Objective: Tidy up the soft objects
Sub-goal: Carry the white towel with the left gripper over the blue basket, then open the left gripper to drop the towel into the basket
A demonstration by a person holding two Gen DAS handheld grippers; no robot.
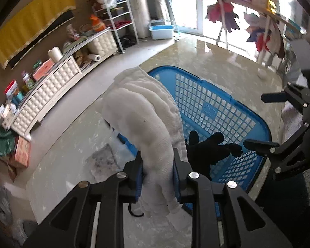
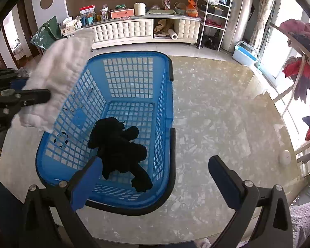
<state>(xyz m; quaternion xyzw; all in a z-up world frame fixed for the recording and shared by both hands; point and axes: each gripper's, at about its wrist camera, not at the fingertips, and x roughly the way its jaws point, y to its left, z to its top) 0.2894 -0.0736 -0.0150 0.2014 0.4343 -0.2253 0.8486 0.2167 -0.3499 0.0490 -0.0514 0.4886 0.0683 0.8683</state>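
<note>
The step in hand looks like carrying a piece to the container: the left gripper (image 1: 158,173) has its jaws clenched on a white quilted cloth (image 1: 142,119), which hangs bunched from the pads beside and partly over the near-left rim of the blue plastic lattice laundry basket (image 2: 132,62). A black soft garment (image 2: 122,146) already lies crumpled on the basket's floor. The basket stands on a pale marbled bench (image 2: 217,124).

The next move, I judge, calls for bringing the cloth fully over the basket's opening, clear of the rim, then letting the jaws go so that it drops beside the black piece.

The left gripper points steeply downward, coming in from the basket's left side. The right gripper (image 2: 155,177) also points down, hovering over the near right corner with its jaws released and nothing between them.
</note>
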